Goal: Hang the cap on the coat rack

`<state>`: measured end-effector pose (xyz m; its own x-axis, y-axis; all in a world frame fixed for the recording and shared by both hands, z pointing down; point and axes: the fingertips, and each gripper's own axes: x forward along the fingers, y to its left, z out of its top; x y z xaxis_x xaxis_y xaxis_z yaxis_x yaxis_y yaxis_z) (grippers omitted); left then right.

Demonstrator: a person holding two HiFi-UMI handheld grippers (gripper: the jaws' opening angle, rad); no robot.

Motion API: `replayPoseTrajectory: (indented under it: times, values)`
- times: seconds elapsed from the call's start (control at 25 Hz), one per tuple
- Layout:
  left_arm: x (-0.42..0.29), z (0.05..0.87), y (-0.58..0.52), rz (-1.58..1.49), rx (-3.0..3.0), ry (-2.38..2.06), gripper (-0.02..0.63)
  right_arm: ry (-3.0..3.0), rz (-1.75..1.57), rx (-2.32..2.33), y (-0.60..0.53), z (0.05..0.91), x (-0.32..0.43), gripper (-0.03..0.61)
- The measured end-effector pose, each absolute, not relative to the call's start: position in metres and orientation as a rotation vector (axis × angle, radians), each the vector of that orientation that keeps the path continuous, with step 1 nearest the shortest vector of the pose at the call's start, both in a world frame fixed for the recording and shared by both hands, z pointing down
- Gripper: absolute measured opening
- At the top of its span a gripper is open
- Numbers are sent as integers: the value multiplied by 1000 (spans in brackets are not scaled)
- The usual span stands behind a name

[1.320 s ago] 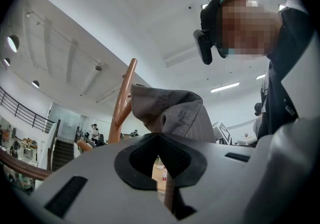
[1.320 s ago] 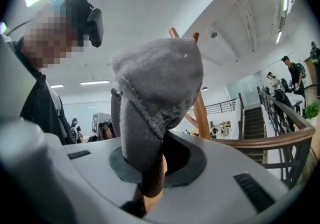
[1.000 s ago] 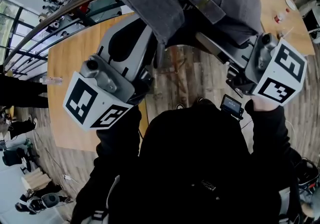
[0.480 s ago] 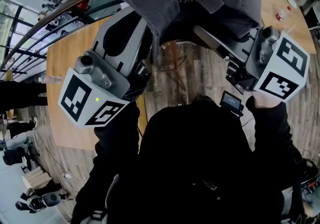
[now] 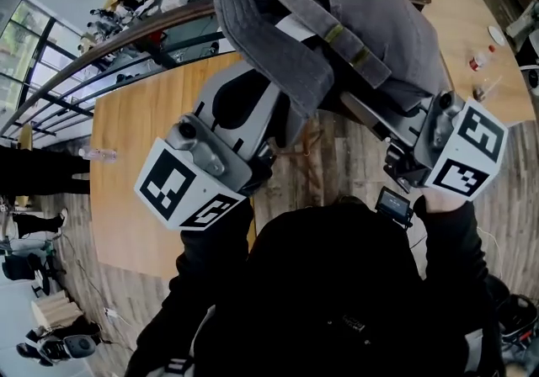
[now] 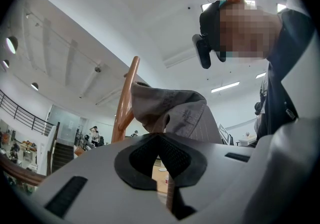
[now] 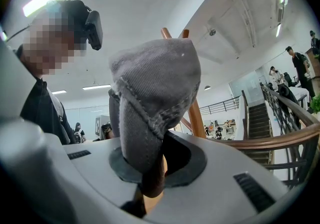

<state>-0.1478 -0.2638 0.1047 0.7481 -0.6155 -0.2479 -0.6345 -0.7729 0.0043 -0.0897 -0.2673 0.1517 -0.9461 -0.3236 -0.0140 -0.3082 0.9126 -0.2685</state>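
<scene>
The pale wooden table [image 5: 126, 140] below you is cut off at the frame's left. The orange-brown wooden coat rack [image 6: 125, 103] shows only in pieces, a stretch of pole and two peg tips, with the rest hidden behind the grey fabric cap [image 5: 370, 22] you hold up at it with both tools. Your right gripper [image 7: 159, 160] is clamped on a fold of the cap. Your left gripper [image 6: 159, 137] pinches its edge at the tips. Whether the cap rests on a peg cannot be made out.
</scene>
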Motion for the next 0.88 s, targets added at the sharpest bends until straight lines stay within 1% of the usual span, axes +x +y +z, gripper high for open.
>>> replayPoseTrajectory:
  times: [0.28, 0.56, 0.88]
  values:
    - [-149, 108, -292, 355, -2876, 1013, -3, 3001, -462, -487, -291, 157, -93, 49]
    - [-152, 127, -305, 336, -2924, 1021, -3, 2955, -660, -485, -302, 180, -95, 49]
    - [-159, 126, -313, 360, -2934, 1019, -3, 2971, -643, -531, -312, 176, -100, 49]
